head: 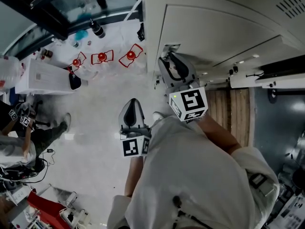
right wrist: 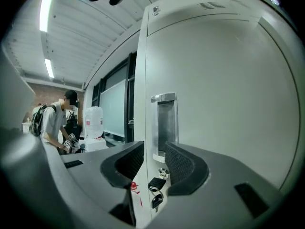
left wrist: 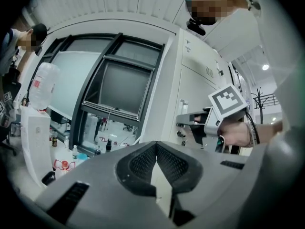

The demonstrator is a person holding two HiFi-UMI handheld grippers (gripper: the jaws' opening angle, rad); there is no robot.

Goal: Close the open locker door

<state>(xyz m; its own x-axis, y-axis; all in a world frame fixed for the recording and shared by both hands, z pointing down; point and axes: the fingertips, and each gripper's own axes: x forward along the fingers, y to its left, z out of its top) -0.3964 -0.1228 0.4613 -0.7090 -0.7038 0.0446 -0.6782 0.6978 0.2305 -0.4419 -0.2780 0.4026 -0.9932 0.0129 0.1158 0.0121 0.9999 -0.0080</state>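
right gripper (right wrist: 155, 159) spread at locker door (right wrist: 224, 94) handle (right wrist: 165, 123), likely to push | left gripper (left wrist: 156, 168) pressed together, idle

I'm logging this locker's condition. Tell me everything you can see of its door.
The locker door is an upright, smooth, pale grey panel, metal by its look, with vent slots near the top. By its left edge sits a recessed shiny handle; below it keys hang from the lock. The right gripper faces that edge, jaws apart; no contact shows. Whether it is fully shut cannot be told.
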